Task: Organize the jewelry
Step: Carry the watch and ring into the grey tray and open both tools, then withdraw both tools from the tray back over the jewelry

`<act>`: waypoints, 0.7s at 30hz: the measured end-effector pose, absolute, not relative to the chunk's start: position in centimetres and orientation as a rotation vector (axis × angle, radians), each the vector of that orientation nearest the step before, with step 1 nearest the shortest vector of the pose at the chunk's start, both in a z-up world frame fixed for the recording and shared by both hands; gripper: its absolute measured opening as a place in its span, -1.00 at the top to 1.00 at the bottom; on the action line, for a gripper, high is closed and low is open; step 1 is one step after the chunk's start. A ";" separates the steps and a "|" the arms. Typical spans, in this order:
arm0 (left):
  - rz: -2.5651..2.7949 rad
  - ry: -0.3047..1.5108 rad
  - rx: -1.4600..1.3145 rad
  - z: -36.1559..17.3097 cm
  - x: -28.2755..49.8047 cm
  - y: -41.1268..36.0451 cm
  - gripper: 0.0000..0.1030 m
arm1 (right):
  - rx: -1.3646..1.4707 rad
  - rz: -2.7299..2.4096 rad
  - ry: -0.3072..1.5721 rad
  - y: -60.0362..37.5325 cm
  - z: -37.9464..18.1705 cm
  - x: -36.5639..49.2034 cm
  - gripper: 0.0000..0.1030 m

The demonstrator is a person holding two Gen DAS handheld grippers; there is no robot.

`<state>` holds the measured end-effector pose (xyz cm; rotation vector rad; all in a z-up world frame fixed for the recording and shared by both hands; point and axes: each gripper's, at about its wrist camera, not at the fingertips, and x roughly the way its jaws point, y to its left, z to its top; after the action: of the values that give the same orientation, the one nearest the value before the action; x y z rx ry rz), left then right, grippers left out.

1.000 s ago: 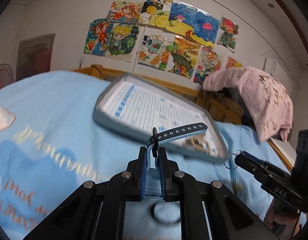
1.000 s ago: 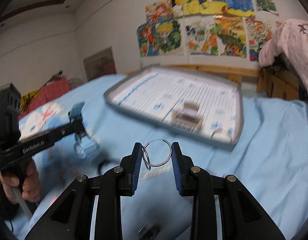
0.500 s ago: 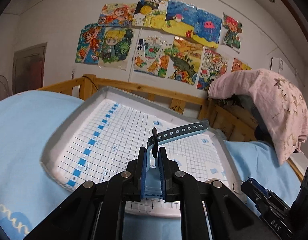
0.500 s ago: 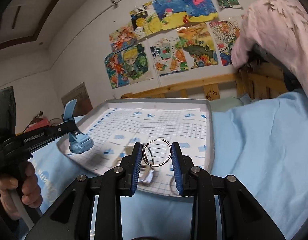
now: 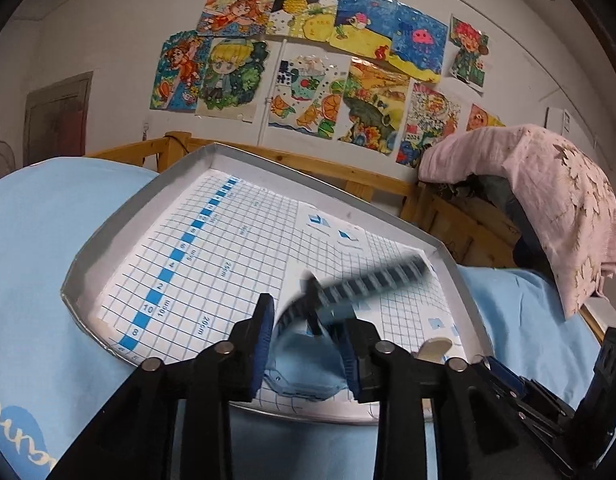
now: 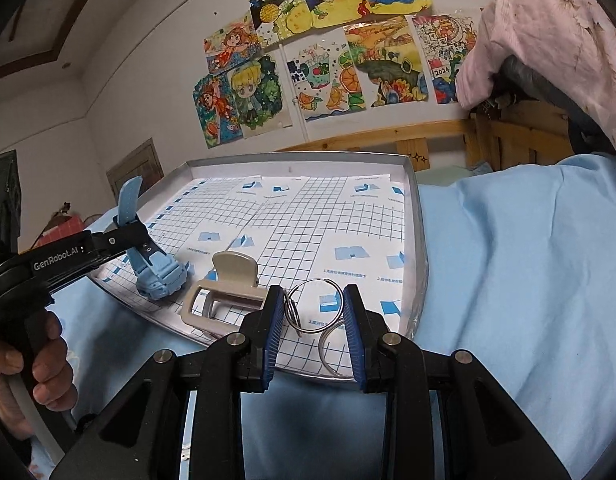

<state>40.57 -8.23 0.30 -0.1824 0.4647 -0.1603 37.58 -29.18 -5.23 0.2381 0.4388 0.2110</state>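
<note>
Light-blue watch sits on gridded tray (strap blurred in left view), between left gripper fingers, spread apart. Right gripper, fingers apart w/ 2 metal rings between, beside beige hair clip.

Matt metal tray lined with gridded paper; shiny wire rings; rubbery blue watch; cloth bedsheet.
</note>
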 end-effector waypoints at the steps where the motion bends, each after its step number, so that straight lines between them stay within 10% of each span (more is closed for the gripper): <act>1: -0.161 0.465 -0.172 0.3 40.4 -8.4 0.30 | 0.238 0.212 0.441 -29.2 -5.3 37.6 0.48; 15: -0.130 0.362 -0.158 4.1 33.0 -6.6 -0.98 | 0.205 0.169 0.348 -29.5 -1.2 33.0 -0.38; 21: -0.119 0.285 -0.192 7.5 26.6 -4.3 -1.00 | 0.198 0.192 0.256 -28.7 3.8 28.0 -0.94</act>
<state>26.55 -4.34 7.51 -0.1916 0.2849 -0.1190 27.98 -28.69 3.80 0.1978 0.2558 0.1923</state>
